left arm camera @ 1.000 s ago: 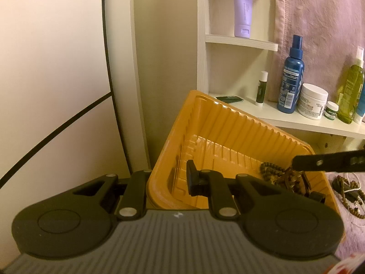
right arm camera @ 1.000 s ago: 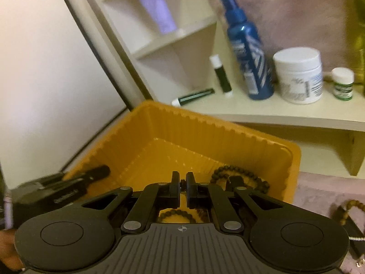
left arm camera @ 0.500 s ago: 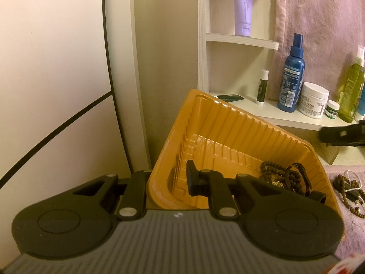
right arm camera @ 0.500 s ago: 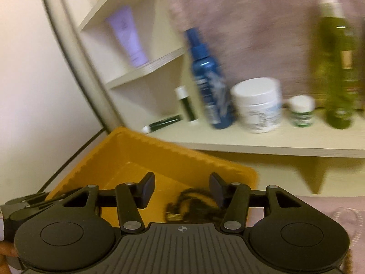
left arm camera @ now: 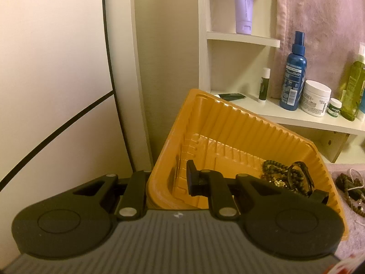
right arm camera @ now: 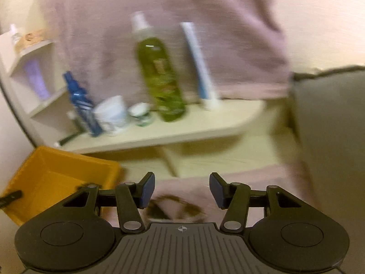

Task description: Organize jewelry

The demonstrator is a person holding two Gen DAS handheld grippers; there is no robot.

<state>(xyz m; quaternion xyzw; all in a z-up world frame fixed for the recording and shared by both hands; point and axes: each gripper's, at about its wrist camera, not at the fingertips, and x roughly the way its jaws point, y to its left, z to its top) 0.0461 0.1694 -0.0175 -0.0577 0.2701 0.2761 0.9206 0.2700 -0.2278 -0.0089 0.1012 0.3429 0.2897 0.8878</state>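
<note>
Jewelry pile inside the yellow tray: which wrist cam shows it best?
Left wrist. The beaded jewelry pile sits sharp in the tray's right corner, beyond the left gripper. The right wrist view is motion-blurred and shows only the tray; the pile can't be made out.

Warm, dim yellowish light fills both views. The right wrist view is smeared with motion blur; the left is sharp. Fisheye bending curves the edges.

Showing orange, ribbed walls on the tray [left arm camera: 230,123]; dark brown beads [left arm camera: 277,167] inside; blue on the spray bottle [left arm camera: 294,73]; olive green in the tall bottle [right arm camera: 160,77].
</note>
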